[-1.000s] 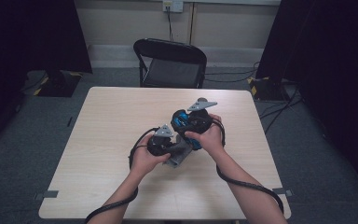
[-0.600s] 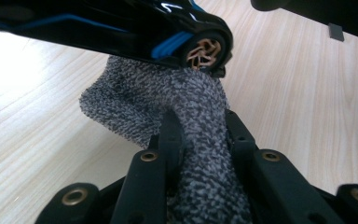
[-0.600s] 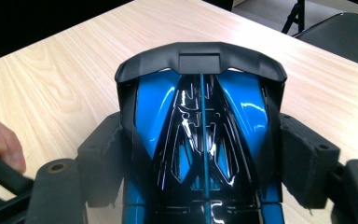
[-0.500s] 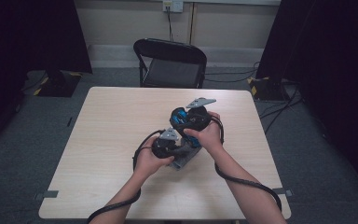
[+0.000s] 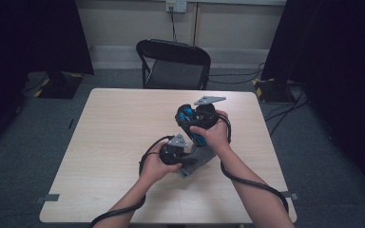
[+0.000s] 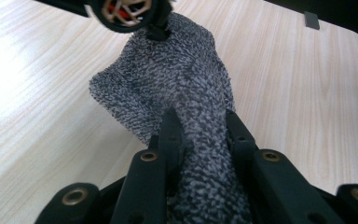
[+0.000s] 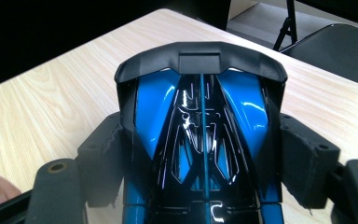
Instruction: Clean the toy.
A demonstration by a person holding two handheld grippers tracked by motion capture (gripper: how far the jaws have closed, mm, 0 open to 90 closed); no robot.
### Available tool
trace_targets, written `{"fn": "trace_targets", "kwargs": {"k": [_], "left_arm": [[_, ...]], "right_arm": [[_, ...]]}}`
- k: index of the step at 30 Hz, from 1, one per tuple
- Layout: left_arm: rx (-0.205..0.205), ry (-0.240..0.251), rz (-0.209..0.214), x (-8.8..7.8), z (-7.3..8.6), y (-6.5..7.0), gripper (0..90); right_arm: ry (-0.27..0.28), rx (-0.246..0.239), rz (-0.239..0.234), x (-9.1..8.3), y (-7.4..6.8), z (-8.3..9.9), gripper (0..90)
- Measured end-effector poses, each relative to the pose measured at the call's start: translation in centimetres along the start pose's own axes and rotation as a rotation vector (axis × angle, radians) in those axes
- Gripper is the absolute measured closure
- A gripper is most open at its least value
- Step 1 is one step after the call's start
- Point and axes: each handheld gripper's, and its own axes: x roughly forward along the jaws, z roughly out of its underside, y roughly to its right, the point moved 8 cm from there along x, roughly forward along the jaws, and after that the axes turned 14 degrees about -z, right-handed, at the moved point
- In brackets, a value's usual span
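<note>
Two grippers: both loaded, close together right of the table's middle, at about 4 o'clock from its centre.
Left gripper point(image 5: 183, 154): jaws pinched nearly together on a grey knitted cloth point(image 6: 177, 88); in the left gripper view the fabric bunches between the black fingers point(image 6: 170, 135) and runs away toward 12 o'clock.
Right gripper point(image 5: 196, 124): jaws spread wide, clamping a glossy blue-and-black toy car point(image 7: 200, 140) by its flanks; it sits at 1 o'clock from the left gripper.
Cloth position: far end reaches the car, lower part lies on the wooden table point(image 5: 114, 142).
Work stage: looks like wiping the car with the cloth; both grips are made, rubbing seems under way.
Left to do: how much of the car is cleaned, I cannot tell; setting both things down remains.
Background: folding chair point(image 5: 173, 61) at 12 o'clock beyond the table.
</note>
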Motion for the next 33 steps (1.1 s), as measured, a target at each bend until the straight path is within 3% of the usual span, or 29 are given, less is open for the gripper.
{"fn": "trace_targets", "kwargs": {"k": [5,8,12,19,21,27,33], "left_arm": [[0.018,-0.009,0.019,0.2,0.1,0.8,73.7],[0.021,-0.023,0.007,0.2,0.4,0.5,73.7],[-0.007,-0.035,-0.041,-0.7,1.0,-1.5,73.7],[-0.096,-0.028,-0.176,-3.3,1.5,-6.6,73.7],[-0.104,-0.025,-0.207,-3.9,1.3,-7.7,73.7],[-0.125,0.013,-0.265,-5.3,-0.1,-9.7,73.7],[-0.142,0.049,-0.308,-5.8,-1.2,-10.7,73.8]], "right_arm": [[0.007,0.006,-0.002,-0.1,0.2,-0.1,26.0],[0.010,0.006,-0.002,-0.3,0.2,-0.1,26.0],[0.019,0.002,0.001,-1.0,0.3,-0.4,26.0],[0.020,-0.010,0.003,-2.3,0.2,-0.4,26.0],[0.017,-0.015,-0.002,-2.3,0.0,-0.1,26.0],[-0.002,-0.018,-0.024,-1.6,-0.7,1.3,26.0],[-0.018,-0.021,-0.042,-0.9,-1.4,2.4,26.0]]}}
